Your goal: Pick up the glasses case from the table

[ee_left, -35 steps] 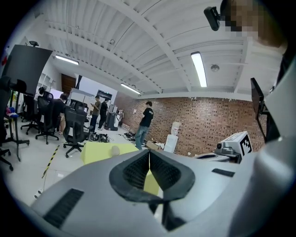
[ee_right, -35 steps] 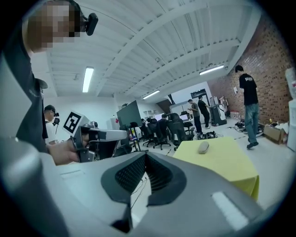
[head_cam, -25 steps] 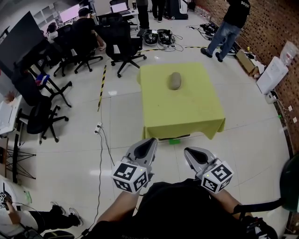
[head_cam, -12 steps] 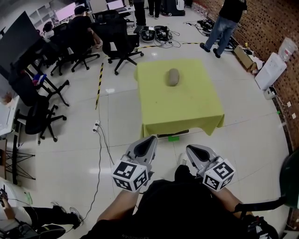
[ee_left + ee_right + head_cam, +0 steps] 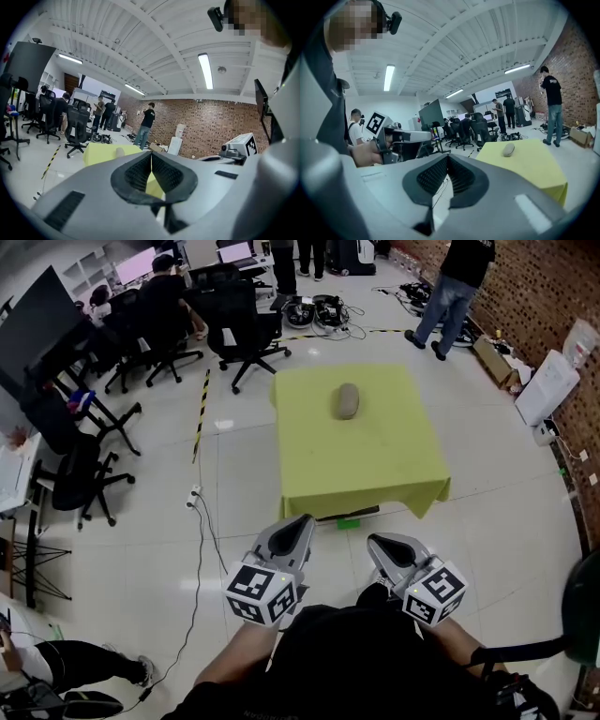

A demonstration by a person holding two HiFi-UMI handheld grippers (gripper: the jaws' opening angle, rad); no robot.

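Standing back from the counter [image 5: 375, 460], the person holds both grippers low and close to the body, pointing forward toward the work area. The left gripper [image 5: 301, 522] has its jaws pressed together with nothing between them, and the right gripper [image 5: 376, 543] is likewise closed and empty. This appears to be a carry posture before the approach. Bare tiled floor [image 5: 244, 484] separates the grippers from the cloth-covered counter. The glasses case [image 5: 348, 400] lies alone on the cloth, toward the far half and well apart from both grippers. With no neighbouring items, either gripper should be able to reach it, but the jaws must first be opened to admit it. Beyond the counter are office chairs [image 5: 246, 329] and a standing person [image 5: 457, 287], who appear unrelated to the task.
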